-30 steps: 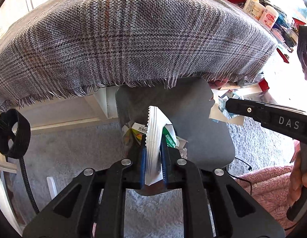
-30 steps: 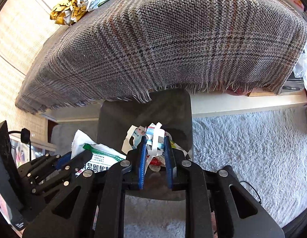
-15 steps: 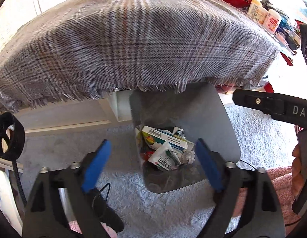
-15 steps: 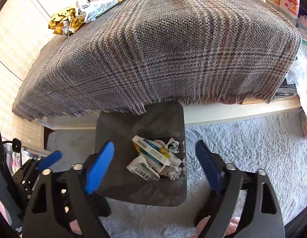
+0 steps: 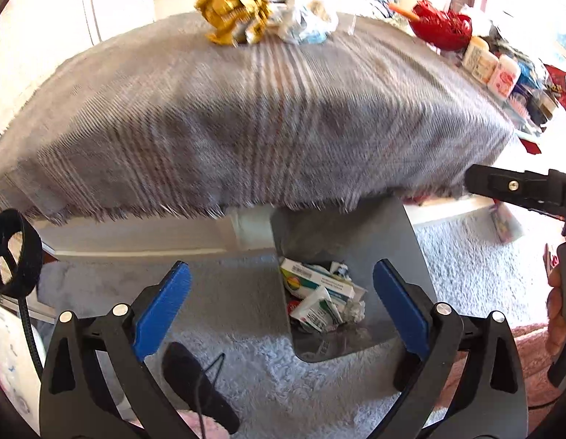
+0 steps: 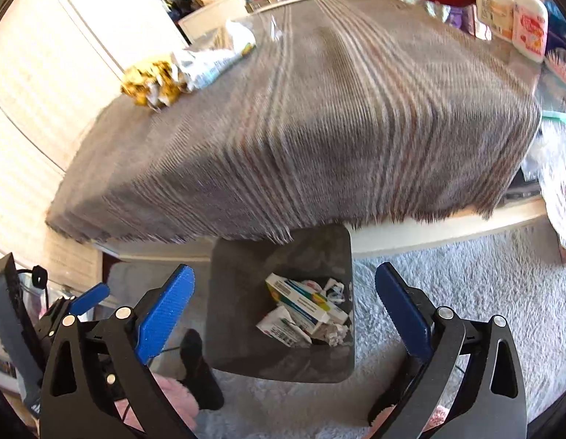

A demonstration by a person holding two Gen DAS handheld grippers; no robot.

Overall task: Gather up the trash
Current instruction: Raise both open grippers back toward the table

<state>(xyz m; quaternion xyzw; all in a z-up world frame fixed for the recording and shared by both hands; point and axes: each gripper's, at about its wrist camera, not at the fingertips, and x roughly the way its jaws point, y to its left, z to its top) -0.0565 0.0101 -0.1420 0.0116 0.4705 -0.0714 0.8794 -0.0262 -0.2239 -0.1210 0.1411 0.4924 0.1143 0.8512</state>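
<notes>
Hovering over the bin [image 5: 411, 226], both my fingers still spreading, left gripper [image 5: 281, 311] and right gripper [image 6: 283, 312] empty. Remaining yellow wrapper [image 5: 230, 11] at bench far edge: light, crinkly; pinch its bunched middle.

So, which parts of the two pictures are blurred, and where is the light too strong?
Left wrist view: plaid cloth smeared by motion, right edge washed out; tongs sharp. Right wrist view: cloth streaked too, bin fairly clear, tongs sharp.
</notes>
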